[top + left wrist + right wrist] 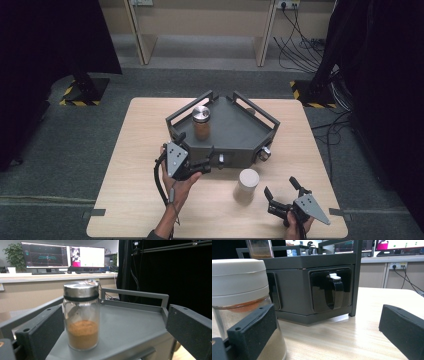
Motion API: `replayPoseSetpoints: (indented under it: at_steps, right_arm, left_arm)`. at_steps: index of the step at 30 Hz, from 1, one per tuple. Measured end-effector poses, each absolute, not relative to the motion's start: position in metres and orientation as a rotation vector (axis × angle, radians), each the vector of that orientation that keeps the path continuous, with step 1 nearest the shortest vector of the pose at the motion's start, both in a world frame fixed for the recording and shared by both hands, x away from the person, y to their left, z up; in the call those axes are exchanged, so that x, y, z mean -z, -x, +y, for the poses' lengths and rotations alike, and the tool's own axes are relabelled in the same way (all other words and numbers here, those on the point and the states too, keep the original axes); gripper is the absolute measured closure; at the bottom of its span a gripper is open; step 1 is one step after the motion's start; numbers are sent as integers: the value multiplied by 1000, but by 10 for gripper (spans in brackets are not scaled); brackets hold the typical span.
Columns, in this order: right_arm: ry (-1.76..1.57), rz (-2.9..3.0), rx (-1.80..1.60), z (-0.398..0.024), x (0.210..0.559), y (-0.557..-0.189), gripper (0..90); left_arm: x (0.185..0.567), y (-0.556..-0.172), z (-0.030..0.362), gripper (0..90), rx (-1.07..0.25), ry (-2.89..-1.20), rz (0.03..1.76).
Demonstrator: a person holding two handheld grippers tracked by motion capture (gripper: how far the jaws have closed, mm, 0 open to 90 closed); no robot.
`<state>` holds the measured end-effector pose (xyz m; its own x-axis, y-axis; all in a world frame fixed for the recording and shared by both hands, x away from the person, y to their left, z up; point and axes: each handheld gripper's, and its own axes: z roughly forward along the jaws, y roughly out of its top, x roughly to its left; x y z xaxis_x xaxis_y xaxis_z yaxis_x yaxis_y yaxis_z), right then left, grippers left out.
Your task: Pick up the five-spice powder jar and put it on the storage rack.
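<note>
The left claw is held at the front left corner of the grey tray, its jaws spread wide and raised to the tray's rim, gripped by the left hand with the forearm reaching in from below. The right claw is held well in front of the tray, to its right, jaws parted, gripped by the right hand

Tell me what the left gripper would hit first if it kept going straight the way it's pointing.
Most likely the glass jar with the metal lid, standing on the grey rack just ahead of the open left gripper, slightly left of centre.
</note>
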<state>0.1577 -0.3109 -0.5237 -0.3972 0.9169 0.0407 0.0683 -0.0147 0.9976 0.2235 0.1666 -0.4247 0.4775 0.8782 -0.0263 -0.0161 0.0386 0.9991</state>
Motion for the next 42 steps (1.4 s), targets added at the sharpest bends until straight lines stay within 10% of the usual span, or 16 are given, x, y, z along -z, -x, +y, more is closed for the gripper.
replayPoseSetpoints:
  at_steps: [42]
  right_arm:
    - [-1050,1549,-1493,-311,523,-158,16]
  left_arm:
    - [516,-171,181,10,-788,-1351,880]
